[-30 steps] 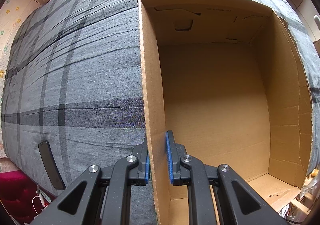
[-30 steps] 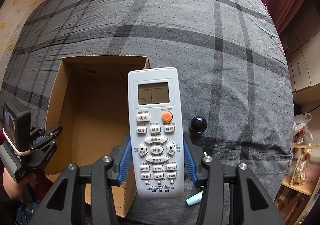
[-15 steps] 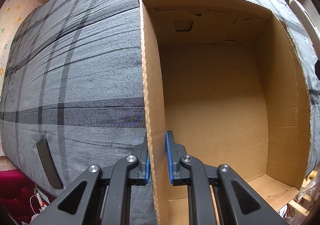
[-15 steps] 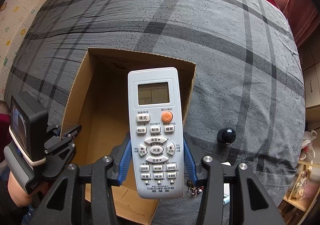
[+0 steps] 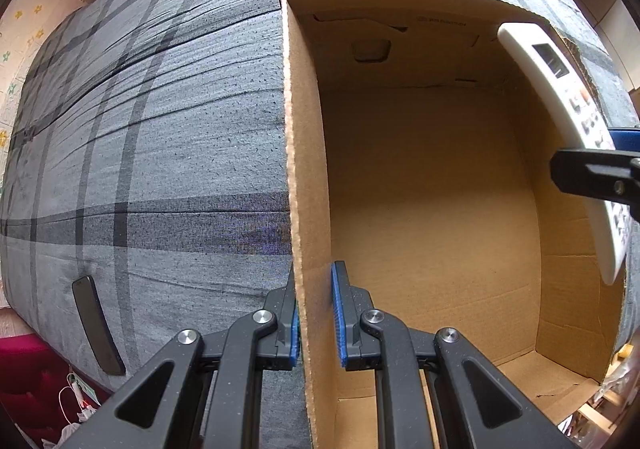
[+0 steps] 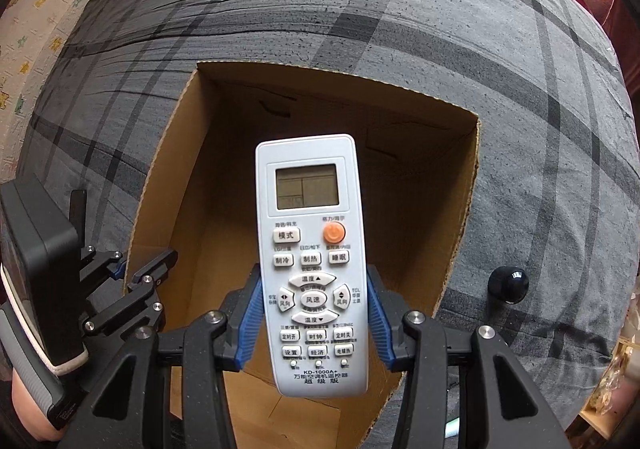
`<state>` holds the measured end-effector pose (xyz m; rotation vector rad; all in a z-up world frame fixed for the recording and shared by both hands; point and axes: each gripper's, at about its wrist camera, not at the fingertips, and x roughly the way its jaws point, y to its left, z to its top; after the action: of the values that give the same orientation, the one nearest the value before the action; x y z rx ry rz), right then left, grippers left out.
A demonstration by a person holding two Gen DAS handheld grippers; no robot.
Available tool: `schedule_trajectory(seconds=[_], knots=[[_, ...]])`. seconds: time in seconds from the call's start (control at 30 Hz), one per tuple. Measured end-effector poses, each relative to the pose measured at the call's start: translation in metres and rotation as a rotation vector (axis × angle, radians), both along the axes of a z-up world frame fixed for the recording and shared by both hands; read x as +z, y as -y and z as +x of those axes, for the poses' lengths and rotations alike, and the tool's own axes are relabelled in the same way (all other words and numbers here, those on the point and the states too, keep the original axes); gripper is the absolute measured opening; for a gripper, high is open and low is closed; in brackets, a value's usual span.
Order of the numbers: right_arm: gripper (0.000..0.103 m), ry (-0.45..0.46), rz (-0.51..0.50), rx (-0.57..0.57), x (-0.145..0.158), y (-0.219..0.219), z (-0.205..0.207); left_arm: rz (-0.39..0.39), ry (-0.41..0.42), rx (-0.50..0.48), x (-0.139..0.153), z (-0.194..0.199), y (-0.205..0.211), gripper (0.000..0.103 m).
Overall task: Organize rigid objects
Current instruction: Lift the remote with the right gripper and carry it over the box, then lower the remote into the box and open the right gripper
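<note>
An open cardboard box (image 5: 432, 185) lies on the grey plaid bed; it also shows in the right wrist view (image 6: 192, 185). My left gripper (image 5: 316, 321) is shut on the box's left wall (image 5: 304, 177), one finger outside and one inside. It shows at the left of the right wrist view (image 6: 136, 273). My right gripper (image 6: 314, 321) is shut on a white air-conditioner remote (image 6: 310, 249), held above the box's opening. The remote (image 5: 568, 117) enters the left wrist view at the right, over the box's right side.
A black phone (image 5: 96, 325) lies on the bed near its left edge. A black ball (image 6: 508, 284) rests on the bed right of the box. The grey plaid bedspread (image 6: 400, 21) stretches far beyond the box. A wooden shelf (image 6: 608, 405) stands at the lower right.
My right gripper has carried the remote leftward, from beside the box to over its opening. The remote has come into the left wrist view. My left gripper has stayed on the box wall.
</note>
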<state>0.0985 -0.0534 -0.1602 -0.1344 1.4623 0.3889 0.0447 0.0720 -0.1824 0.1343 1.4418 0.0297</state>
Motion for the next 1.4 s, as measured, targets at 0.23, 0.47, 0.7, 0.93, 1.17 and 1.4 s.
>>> schedule_trajectory(seconds=[0.23,0.47,0.7,0.93,1.17,1.4], knots=[[0.050,-0.060,0.006,0.008,-0.039,-0.017,0.012,-0.012,-0.001,0.011,-0.002,0.000,-0.004,0.014],[0.050,-0.130,0.014,0.002,-0.074,-0.030,0.017,-0.034,0.000,0.024,-0.003,0.001,-0.007,0.014],[0.051,-0.168,0.000,-0.008,-0.094,-0.038,0.019,-0.032,0.003,0.034,-0.003,0.000,-0.008,0.014],[0.063,-0.199,0.034,-0.053,-0.096,-0.025,0.030,-0.032,0.006,0.028,-0.002,-0.001,-0.005,0.013],[0.067,-0.141,0.033,-0.033,-0.077,-0.021,0.029,-0.027,0.005,0.029,-0.002,0.000,-0.004,0.013],[0.067,-0.088,0.043,-0.047,-0.052,-0.009,0.018,-0.023,0.003,0.025,-0.002,0.000,-0.005,0.014]])
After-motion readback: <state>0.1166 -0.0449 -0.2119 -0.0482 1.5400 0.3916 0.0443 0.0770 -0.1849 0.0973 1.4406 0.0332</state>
